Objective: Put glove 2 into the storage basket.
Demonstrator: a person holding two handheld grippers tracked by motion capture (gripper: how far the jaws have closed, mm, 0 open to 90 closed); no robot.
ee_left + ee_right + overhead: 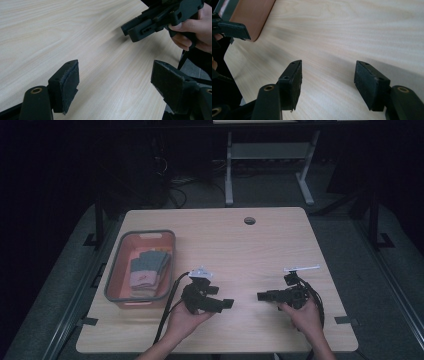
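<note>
On the wooden counter (260,245), left claw (227,303) and right claw (261,295), both wide and empty, face off near its front edge, risking collision.

In the high view, the room behind the pale wooden desk (250,250) is lying in darkness, so the cables and frames there are too dim to make out. The grey and pink folded cloth items (147,270) in the orange plastic basket with a grey rim (116,270) are showing too small to tell what they are. The person's forearms are being cut off by the bottom edge.

In the left gripper view, the right black tongs (131,31) and the hand (197,33) holding them are running out past the top and right edges.

In the right gripper view, the basket (253,17) is being cropped at the top-left corner, and the left black tongs (233,30) are being cut by the left edge.
</note>
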